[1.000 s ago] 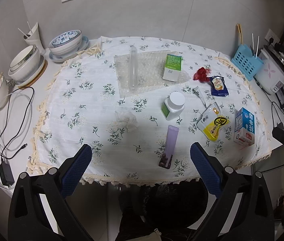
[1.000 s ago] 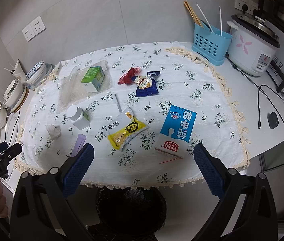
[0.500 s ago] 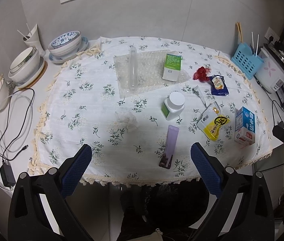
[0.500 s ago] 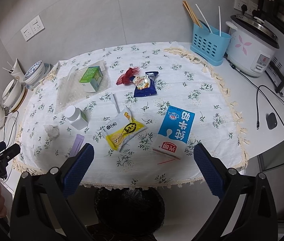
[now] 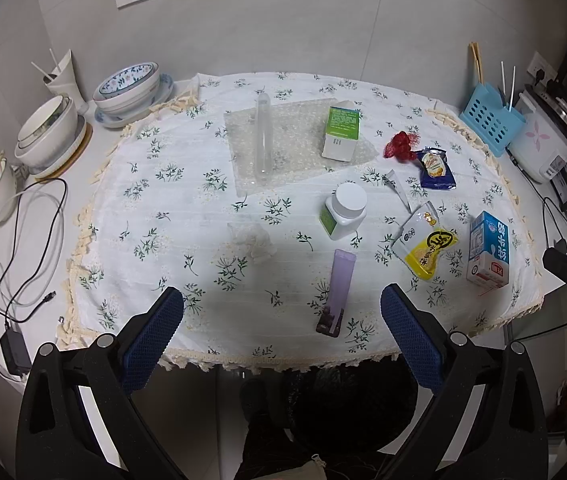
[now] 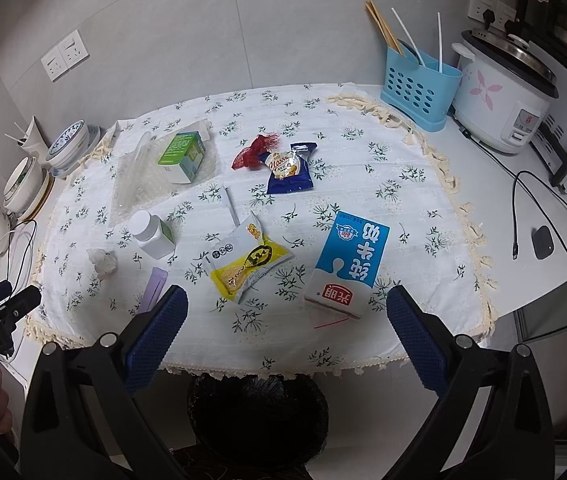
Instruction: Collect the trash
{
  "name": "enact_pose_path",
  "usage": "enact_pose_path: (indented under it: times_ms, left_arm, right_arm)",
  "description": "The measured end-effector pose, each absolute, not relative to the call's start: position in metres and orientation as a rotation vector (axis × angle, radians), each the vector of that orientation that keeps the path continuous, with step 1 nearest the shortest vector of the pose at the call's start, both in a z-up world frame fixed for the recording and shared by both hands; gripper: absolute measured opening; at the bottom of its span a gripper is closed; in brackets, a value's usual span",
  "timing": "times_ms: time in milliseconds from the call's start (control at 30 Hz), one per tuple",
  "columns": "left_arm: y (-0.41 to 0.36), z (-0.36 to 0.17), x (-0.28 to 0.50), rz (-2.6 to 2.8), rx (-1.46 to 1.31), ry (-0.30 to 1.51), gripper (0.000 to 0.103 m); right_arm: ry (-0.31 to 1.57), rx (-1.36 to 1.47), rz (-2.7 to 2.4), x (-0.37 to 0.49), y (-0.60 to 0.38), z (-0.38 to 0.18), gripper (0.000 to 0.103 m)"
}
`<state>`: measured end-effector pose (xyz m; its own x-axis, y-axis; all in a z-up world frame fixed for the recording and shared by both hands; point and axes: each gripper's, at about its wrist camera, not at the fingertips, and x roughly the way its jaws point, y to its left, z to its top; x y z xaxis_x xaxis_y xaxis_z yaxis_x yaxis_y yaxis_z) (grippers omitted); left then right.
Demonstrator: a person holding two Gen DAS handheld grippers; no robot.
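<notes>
The left gripper [image 5: 282,322] hangs spread wide with nothing between its blue pads, above the near edge of the table [image 5: 171,184]. Just ahead of it lies a purple tube [image 5: 338,288], and beyond that a white pill bottle [image 5: 344,210] and a crumpled tissue [image 5: 252,237]. Farther back a clear tube [image 5: 263,136] and a green-and-white box [image 5: 341,132] rest on a sheet of bubble wrap [image 5: 295,148].

The right gripper [image 6: 286,322] is likewise wide apart and empty, hovering over the table's near edge. Between its pads, a little ahead, lie a yellow snack packet [image 6: 249,262] and a blue milk carton [image 6: 349,262] flat on the flowered cloth. Behind them sit a dark blue wrapper [image 6: 289,168] and a scrap of red netting [image 6: 257,150], touching each other. Below the table edge, a black-lined bin [image 6: 257,412] stands on the floor.

At the right stand a blue utensil basket [image 6: 419,88] and a rice cooker [image 6: 501,96]; bowls [image 5: 129,88] are stacked at the far left.
</notes>
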<state>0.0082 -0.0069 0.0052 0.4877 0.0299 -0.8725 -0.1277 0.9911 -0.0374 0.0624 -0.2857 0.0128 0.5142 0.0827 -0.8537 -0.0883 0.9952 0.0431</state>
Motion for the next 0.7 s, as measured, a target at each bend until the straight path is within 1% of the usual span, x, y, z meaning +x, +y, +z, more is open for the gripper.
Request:
enact_pose_path:
  times_ms: [433,700]
  left_arm:
    - [-0.004,0.001,0.01,0.096,-0.112,1.068,0.097]
    - [0.022,-0.027,0.024,0.113,-0.143,1.116,0.096]
  right_arm:
    - [1.034,-0.01,0.112,0.068,-0.28,0.01,0.096]
    - [1.065,-0.052,0.152,0.083,-0.252,-0.013,0.096]
